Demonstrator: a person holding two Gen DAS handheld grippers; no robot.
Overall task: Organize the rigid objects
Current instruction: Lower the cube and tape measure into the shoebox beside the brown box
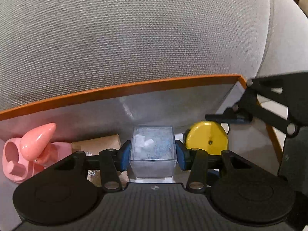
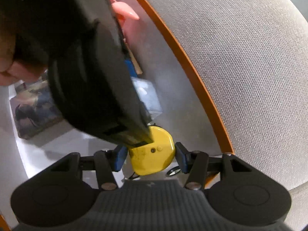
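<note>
Left tongs [image 1: 153, 156] clamp a clear cube [image 1: 153, 152], right tongs [image 2: 151, 156] a yellow disc [image 2: 152, 152]; no lettering legible.

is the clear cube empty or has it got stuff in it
Not empty. The clear cube, between the left gripper's pads, shows white and bluish bits through its walls; what they are is unclear.

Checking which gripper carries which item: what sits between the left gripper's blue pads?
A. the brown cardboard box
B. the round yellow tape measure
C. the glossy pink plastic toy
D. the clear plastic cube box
D: the left gripper has its blue pads against both sides of the clear plastic cube box.
</note>
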